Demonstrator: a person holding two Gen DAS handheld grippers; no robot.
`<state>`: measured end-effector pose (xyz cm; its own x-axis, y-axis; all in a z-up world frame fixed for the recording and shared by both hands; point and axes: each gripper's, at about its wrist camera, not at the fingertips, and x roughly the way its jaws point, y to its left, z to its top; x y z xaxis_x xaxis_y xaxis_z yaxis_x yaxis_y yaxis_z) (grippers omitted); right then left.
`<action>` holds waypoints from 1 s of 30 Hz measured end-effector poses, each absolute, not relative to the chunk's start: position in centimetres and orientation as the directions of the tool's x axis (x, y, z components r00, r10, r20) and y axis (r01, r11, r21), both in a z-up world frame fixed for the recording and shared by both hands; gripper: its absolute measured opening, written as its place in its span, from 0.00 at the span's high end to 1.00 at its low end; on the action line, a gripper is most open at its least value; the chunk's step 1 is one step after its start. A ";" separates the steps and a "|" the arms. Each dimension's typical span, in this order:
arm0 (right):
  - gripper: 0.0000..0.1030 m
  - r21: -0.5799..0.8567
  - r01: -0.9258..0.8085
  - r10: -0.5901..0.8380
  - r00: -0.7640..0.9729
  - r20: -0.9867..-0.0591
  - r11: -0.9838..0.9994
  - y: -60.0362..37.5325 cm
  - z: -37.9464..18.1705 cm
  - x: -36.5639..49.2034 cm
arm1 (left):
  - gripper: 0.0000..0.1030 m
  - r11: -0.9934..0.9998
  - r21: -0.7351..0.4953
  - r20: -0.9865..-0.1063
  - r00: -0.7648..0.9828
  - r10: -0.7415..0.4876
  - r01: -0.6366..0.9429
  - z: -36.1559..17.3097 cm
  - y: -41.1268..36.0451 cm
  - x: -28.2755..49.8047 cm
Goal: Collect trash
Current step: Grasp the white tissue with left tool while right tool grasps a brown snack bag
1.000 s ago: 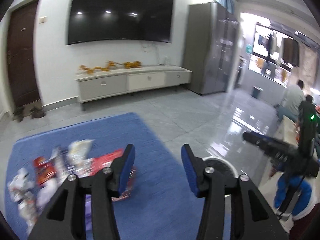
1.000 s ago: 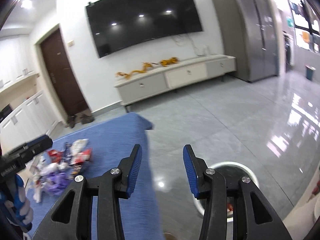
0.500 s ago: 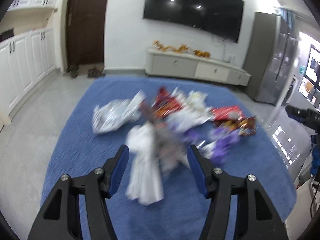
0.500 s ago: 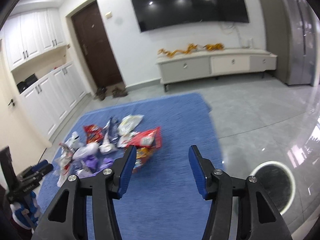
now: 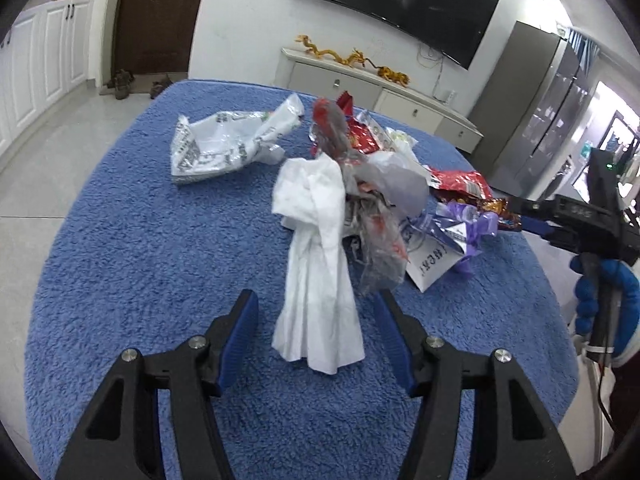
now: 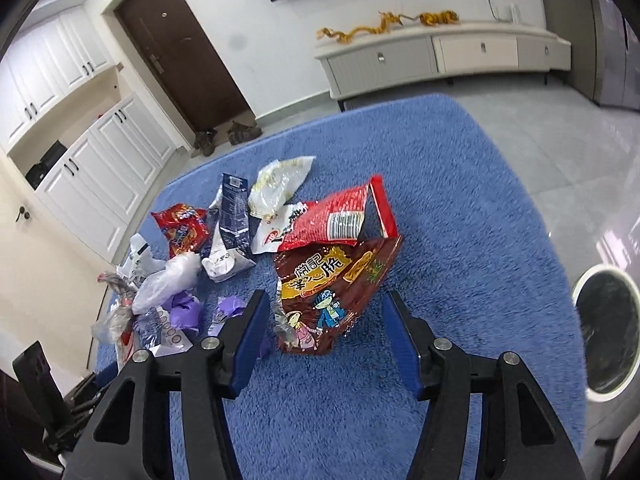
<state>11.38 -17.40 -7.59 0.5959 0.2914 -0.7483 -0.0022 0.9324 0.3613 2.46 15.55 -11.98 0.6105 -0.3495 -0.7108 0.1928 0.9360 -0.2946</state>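
Two grippers lowered toward blue rug (image 5: 120, 264) | left gripper (image 5: 316, 332) fingers apart around white tissue (image 5: 316, 264) | right gripper (image 6: 324, 332) fingers closing, unclamped, around brown snack bag (image 6: 332, 288) | pickups judged imminent

a: what is the trash carried by?
b: a blue shaggy rug (image 5: 140, 264) is seen, spread over a glossy grey tiled floor (image 6: 560, 140).
a: what is laid on the rug at the near side?
b: a crumpled white tissue (image 5: 316, 264) is found near, with a clear plastic film (image 5: 380, 240) just beside it on the right.
a: and farther off?
b: a printed white plastic bag (image 5: 224, 144) is laid at the far left; red snack packets (image 5: 460, 184) and purple wrappers (image 5: 460, 232) are scattered to the right.
a: anything else?
b: a brown snack bag (image 6: 332, 284) with a red packet (image 6: 340, 220) overlapping its far end is seen; a white round bin (image 6: 580, 292) is set on the floor just beside the rug's right edge.
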 end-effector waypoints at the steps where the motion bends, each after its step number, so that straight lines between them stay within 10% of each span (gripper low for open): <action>1: 0.54 0.364 0.003 0.291 0.592 -0.751 0.932 -17.4 -7.8 11.5 | 0.44 0.931 -0.303 -0.713 0.601 -0.362 0.201 -12.1 15.5 2.5; 11: 0.90 0.427 0.039 0.330 0.574 -0.749 0.903 -18.6 -9.0 11.5 | 0.60 0.920 -0.326 -0.721 0.573 -0.390 0.216 -12.3 15.7 2.2; 15: 0.96 0.430 0.024 0.337 0.584 -0.739 0.902 -18.7 -8.7 11.2 | 0.91 0.923 -0.321 -0.733 0.561 -0.385 0.214 -12.5 15.2 2.5; 30: 0.99 0.377 -0.028 0.309 0.633 -0.710 0.926 -21.2 -6.0 6.8 | 0.95 0.960 -0.242 -0.695 0.666 -0.273 0.141 -8.8 17.0 -1.2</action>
<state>6.83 -21.17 -6.00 0.6331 0.3086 -0.7099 -0.0282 0.9257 0.3773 -1.21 17.02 -8.76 0.6656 -0.2726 -0.6947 0.1405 0.9600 -0.2421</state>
